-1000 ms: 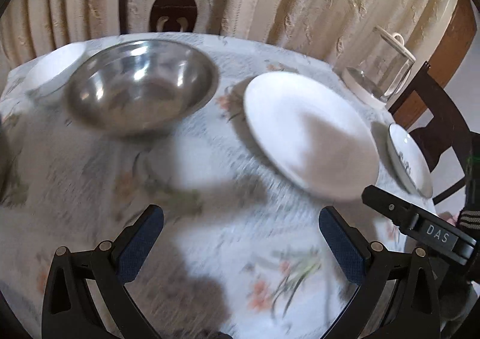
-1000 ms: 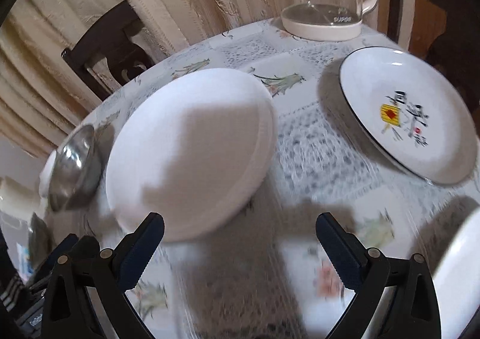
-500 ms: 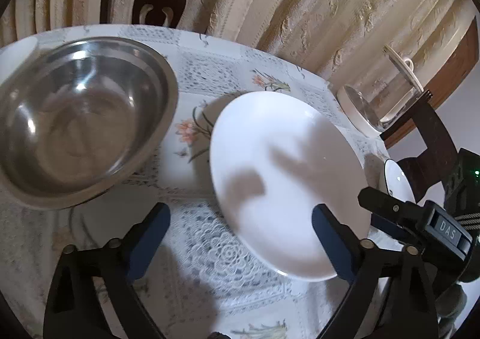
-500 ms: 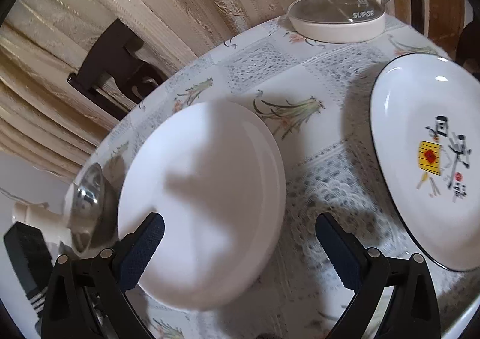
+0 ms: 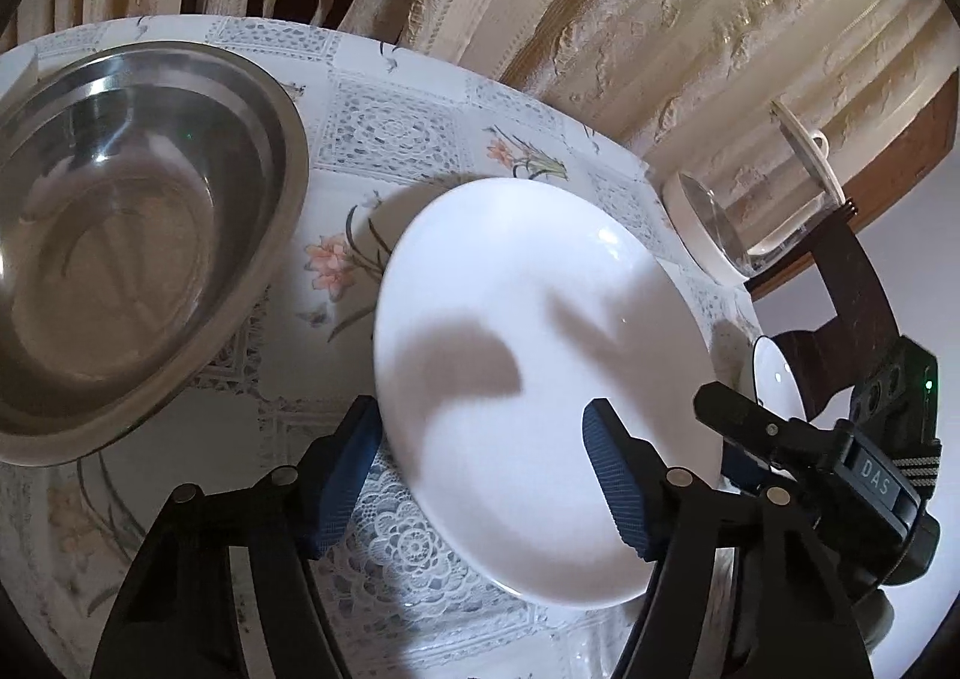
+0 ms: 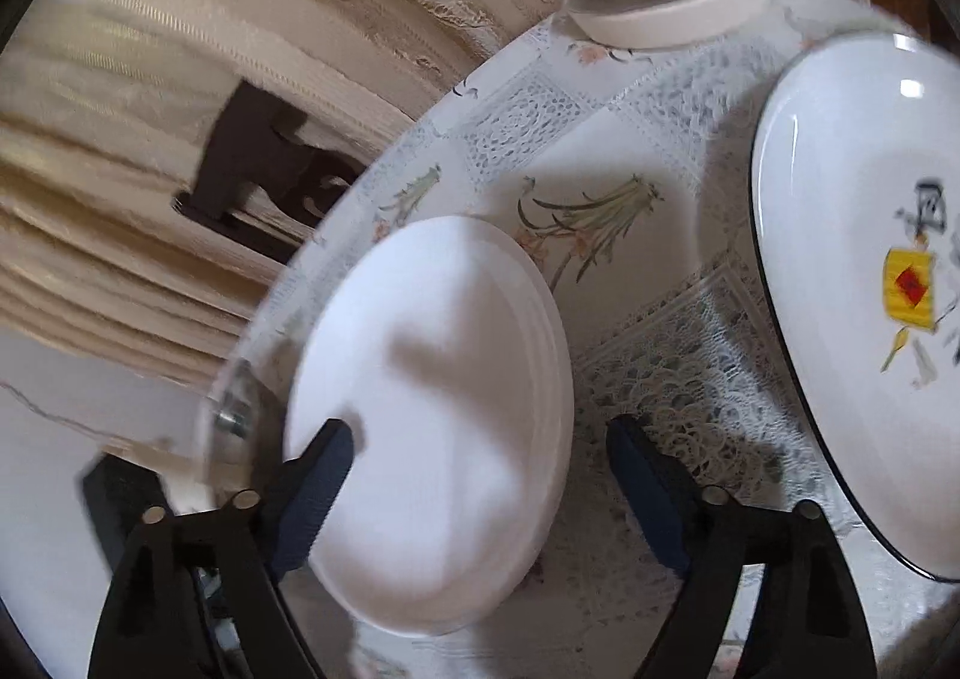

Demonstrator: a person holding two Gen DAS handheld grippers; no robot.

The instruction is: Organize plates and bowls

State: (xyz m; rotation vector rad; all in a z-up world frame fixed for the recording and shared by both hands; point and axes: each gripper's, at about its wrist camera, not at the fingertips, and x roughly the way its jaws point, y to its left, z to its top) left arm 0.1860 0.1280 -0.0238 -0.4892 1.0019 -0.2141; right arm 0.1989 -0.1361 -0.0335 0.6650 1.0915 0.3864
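A plain white plate [image 5: 540, 379] lies on the patterned tablecloth [image 5: 396, 126], with both grippers at it from opposite sides. My left gripper [image 5: 480, 475] is open; its left finger [image 5: 348, 475] sits at the plate's near rim and its right finger [image 5: 612, 481] is over the plate. In the right wrist view the same white plate [image 6: 432, 409] fills the gap of my open right gripper [image 6: 480, 499], whose left finger [image 6: 312, 493] overlaps the rim. A steel bowl [image 5: 120, 259] stands left of the plate. A decorated plate [image 6: 870, 289] lies to the right.
A glass kettle [image 5: 750, 199] on its white base [image 6: 672, 0] stands at the table's far edge. Dark wooden chairs [image 6: 258, 168] and curtains [image 5: 660, 18] ring the table. The right gripper's body [image 5: 810, 451] shows at the plate's right side in the left wrist view.
Both grippers have moved in close to the white plate, which now sits between their fingers. The left gripper's fingers have narrowed; the right's stay about as wide.
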